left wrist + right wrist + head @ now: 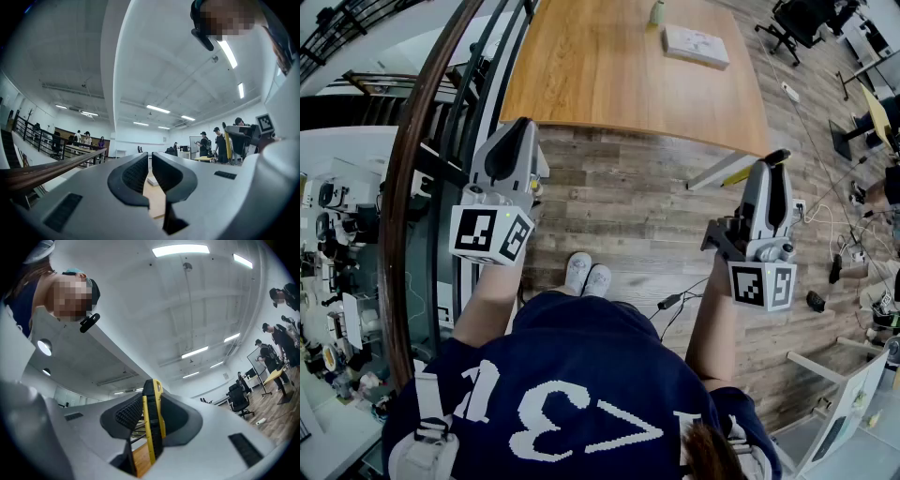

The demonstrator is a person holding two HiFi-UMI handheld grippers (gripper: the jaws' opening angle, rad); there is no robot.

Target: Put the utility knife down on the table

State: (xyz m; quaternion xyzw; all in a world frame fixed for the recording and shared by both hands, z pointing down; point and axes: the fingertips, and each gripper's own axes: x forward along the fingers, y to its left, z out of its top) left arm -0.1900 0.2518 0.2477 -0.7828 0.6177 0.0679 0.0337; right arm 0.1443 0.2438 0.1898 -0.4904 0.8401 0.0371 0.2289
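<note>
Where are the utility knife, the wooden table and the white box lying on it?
utility knife [153, 418]: right gripper view, on its black ribbed strip between the yellow edges.
wooden table [609, 75]: head view, on bare tabletop.
white box [696, 44]: head view, on its top face.

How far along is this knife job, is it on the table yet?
Not yet. The pick-up looks done: the right gripper clamps the utility knife in its fingers, held over the floor, short of the wooden table. Remaining: reaching the table and setting it down.
</note>
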